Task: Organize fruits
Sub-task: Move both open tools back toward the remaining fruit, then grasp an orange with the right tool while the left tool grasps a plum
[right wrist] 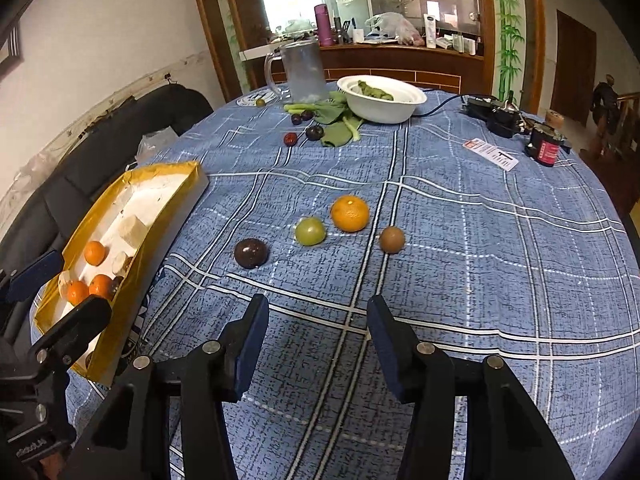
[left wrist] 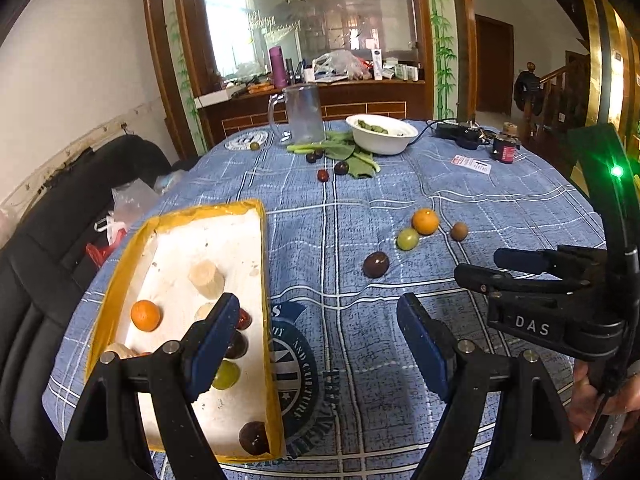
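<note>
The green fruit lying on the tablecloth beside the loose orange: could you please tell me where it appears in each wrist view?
Left wrist view: the green fruit sits right of centre, just lower left of the loose orange.
Right wrist view: the green fruit sits near the centre, again lower left of the loose orange.
Shared landmark: the white bowl at the far end of the table.
</note>
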Tool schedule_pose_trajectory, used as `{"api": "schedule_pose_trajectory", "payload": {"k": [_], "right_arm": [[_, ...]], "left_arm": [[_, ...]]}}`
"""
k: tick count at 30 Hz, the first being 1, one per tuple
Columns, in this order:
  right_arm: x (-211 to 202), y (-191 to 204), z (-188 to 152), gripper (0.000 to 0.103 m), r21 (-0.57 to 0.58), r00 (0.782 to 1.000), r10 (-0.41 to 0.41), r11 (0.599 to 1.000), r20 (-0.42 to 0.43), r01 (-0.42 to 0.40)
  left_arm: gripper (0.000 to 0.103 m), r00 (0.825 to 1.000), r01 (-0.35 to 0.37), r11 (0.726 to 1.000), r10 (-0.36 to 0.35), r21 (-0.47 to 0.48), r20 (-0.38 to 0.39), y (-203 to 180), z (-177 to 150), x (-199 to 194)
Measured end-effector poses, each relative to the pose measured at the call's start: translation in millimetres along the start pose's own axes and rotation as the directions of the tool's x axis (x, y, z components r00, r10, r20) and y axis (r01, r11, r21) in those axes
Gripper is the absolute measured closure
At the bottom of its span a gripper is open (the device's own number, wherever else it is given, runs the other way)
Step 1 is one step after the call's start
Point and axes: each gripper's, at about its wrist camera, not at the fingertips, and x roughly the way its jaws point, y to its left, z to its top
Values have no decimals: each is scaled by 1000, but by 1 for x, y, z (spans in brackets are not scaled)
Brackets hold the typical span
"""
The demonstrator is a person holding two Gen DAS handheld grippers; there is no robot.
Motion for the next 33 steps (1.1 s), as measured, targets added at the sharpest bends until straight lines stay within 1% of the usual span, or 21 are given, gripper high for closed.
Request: {"api": "schedule_pose_trajectory", "payload": {"k": [4,7,9,11,14,16,18,21,23,27,31,33], "right_arm": [[3,-7,1,48,6,1000,-10,1000,-10,10],[0,-22,5,48,25,999,-32,999,-5,32],[-1,-35,10,48,51,999,-53,997,-2,53],[-1,-49,20,48,101,998,-65,993,-8,65],[7,-62,36,48,161,999,-37,986,-13,38],[16,-63,48,48,189,1000,-9,982,-10,10],[30,-62,60,48,211,999,43,977,-6,-41],[52,-51,73,48,185,997,80,980,-9,-77],[66,-43,75,54,151,998,64,987,-17,-60],[83,-38,72,55,115,998,49,992,-43,-43],[97,-37,70,56,96,997,33,995,-71,-27],[99,-37,70,56,82,998,19,997,-63,-13]], "left_arm": [[23,999,14,1000,-15,-26,-30,8,-1,10],[23,999,19,998,-22,-61,-49,18,0,17],[23,998,13,996,-18,-86,-62,26,2,22],[23,998,2,994,-9,-108,-67,34,3,25],[23,997,7,990,-18,-139,-79,40,3,28],[23,996,19,990,-31,-138,-87,39,2,29],[23,995,27,993,-38,-119,-93,33,1,30],[23,996,22,996,-30,-90,-89,28,3,28],[23,996,22,997,-29,-76,-89,26,4,27],[23,996,33,997,-38,-65,-85,23,6,31],[23,987,84,993,-95,-85,-133,15,9,50],[23,983,103,991,-114,-81,-146,9,10,57]]}}
